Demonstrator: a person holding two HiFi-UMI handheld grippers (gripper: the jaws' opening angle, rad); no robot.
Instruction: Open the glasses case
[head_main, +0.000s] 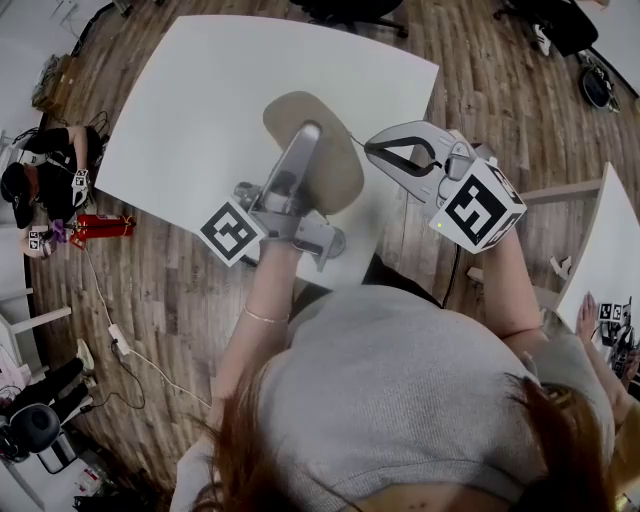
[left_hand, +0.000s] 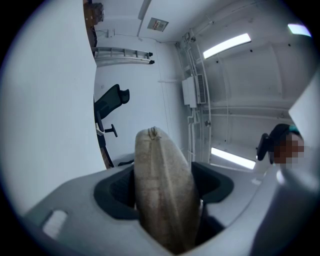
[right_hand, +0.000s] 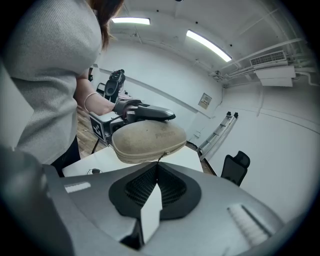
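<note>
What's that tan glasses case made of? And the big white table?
Glasses case: probably a stiff shell covered in tan fabric, matte; its surface looks faintly grainy, and a zip seam with a small dark zip pull runs along the edge. Table: likely laminated board, smooth, white, fairly matte; no grain shows.

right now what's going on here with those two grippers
A person is working on a beige glasses case over a white table with two handheld grippers. The left gripper clamps the case across its body. The right gripper has its jaws shut at the case's seam, apparently pinching the zipper pull. The case still looks closed.
</note>
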